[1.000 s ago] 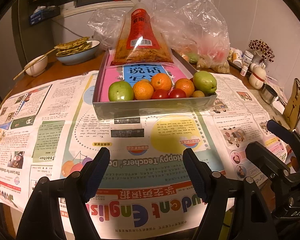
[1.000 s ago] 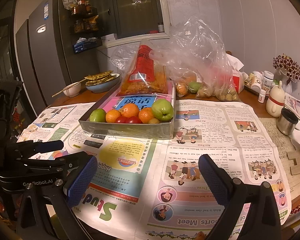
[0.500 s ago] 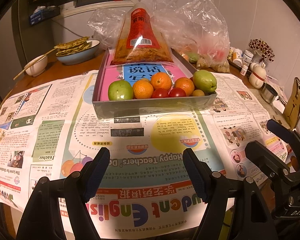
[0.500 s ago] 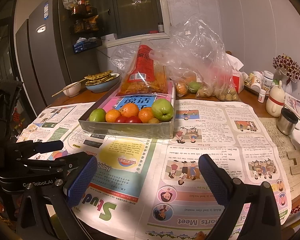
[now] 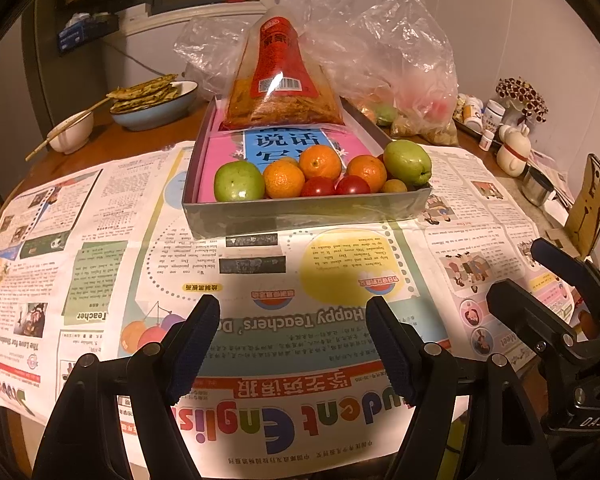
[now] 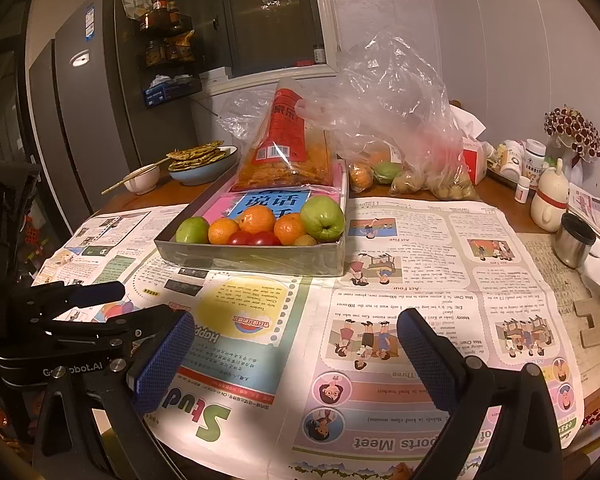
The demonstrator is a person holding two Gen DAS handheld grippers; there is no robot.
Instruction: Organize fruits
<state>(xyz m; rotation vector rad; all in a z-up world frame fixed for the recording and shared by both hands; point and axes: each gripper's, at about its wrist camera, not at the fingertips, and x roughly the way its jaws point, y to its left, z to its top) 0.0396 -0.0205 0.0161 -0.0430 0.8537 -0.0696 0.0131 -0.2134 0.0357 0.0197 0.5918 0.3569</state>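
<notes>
Fruits (image 5: 320,176) in tray (image 5: 300,212), well beyond both empty, spread claws

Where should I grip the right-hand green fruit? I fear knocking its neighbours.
Take the green fruit across its round middle, coming from above: the box wall blocks the front, and an orange crowds one flank, so set the fingers front-to-back.

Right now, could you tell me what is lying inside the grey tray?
Along the near wall of the grey tray: two green fruits, three oranges, two red tomatoes and a small brownish fruit. Behind them lie a pink-and-blue booklet and a red-labelled snack bag. The tray floor beneath is hidden.
</notes>
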